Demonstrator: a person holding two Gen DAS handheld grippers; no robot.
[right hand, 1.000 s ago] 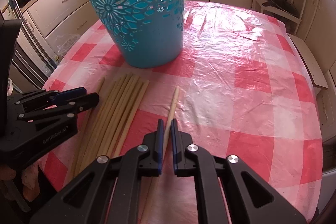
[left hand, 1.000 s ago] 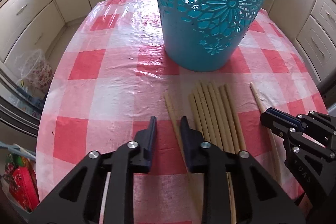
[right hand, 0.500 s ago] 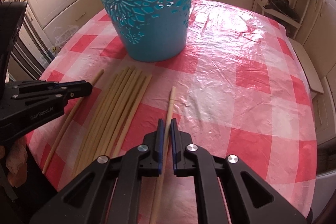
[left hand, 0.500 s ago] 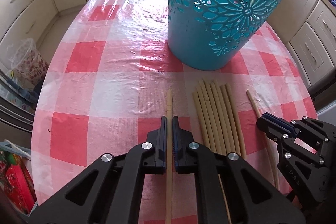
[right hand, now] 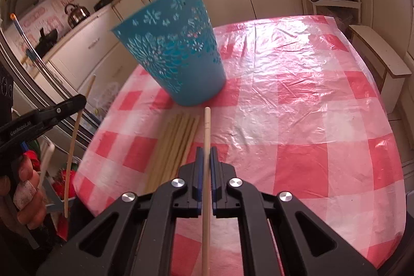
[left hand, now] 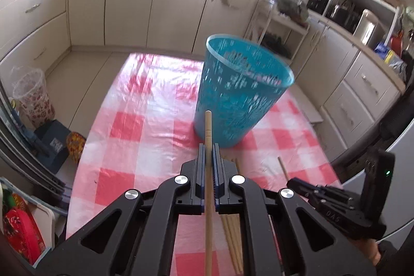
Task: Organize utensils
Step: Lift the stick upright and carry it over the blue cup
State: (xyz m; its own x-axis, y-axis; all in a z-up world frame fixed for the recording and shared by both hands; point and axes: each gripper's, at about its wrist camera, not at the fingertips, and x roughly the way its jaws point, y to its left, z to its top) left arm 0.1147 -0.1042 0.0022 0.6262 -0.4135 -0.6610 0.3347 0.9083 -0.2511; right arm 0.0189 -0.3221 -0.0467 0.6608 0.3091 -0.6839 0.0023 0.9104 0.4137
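Now your left gripper [left hand: 209, 151] clamps 1 chopstick [left hand: 208, 126], your right gripper [right hand: 206, 154] another [right hand: 207, 126], both lifted, tips toward the basket [left hand: 240, 97]. Remaining bundle [right hand: 176, 144] lies on the table [right hand: 310, 126] just before it.

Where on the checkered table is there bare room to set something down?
Free: the tablecloth right of the teal basket, out to its far and right edges. Crowded: the near-left part, where the chopstick bundle lies before the basket.
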